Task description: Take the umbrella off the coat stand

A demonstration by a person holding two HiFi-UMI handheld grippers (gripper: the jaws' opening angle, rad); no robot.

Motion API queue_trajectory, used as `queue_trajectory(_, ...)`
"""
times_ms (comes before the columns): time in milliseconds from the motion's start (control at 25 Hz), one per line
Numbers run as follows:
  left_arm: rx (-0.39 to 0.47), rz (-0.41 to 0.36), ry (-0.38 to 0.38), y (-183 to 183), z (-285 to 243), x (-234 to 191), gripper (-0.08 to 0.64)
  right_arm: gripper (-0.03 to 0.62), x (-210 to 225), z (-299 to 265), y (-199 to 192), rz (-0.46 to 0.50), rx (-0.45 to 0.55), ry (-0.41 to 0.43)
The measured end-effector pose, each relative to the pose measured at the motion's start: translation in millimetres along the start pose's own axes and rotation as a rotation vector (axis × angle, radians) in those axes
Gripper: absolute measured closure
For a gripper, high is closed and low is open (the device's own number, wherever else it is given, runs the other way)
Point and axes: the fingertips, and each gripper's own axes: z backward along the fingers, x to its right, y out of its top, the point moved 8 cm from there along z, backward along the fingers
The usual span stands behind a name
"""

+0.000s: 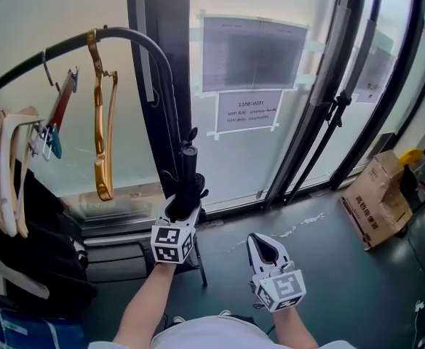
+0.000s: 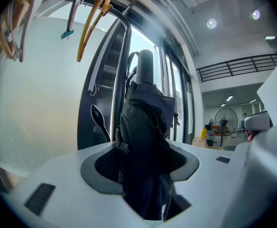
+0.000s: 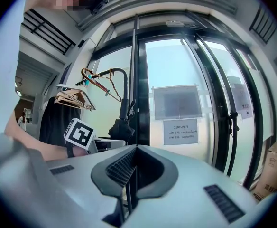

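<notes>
Closest in, the right hand-held gripper [image 1: 260,242] was shut and empty. The left hand-held gripper [image 1: 185,208] was clamped partway closed round the folded black umbrella [image 1: 189,171], which stood upright just beside the coat stand [image 1: 165,71] pole. The grasp looked done. Carrying the umbrella clear of the stand apparently was not.

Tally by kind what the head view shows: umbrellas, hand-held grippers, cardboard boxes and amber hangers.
umbrella: 1
hand-held grippers: 2 (left hand-held gripper, right hand-held gripper)
cardboard box: 1
amber hanger: 1
Total: 5
</notes>
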Motion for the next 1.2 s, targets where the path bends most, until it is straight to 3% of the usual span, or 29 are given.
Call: queue_trajectory(1200,0.079,0.023,-0.099,38,-12,-8,0.316,0.574,-22,4,15,0.048,0.004,-0.077)
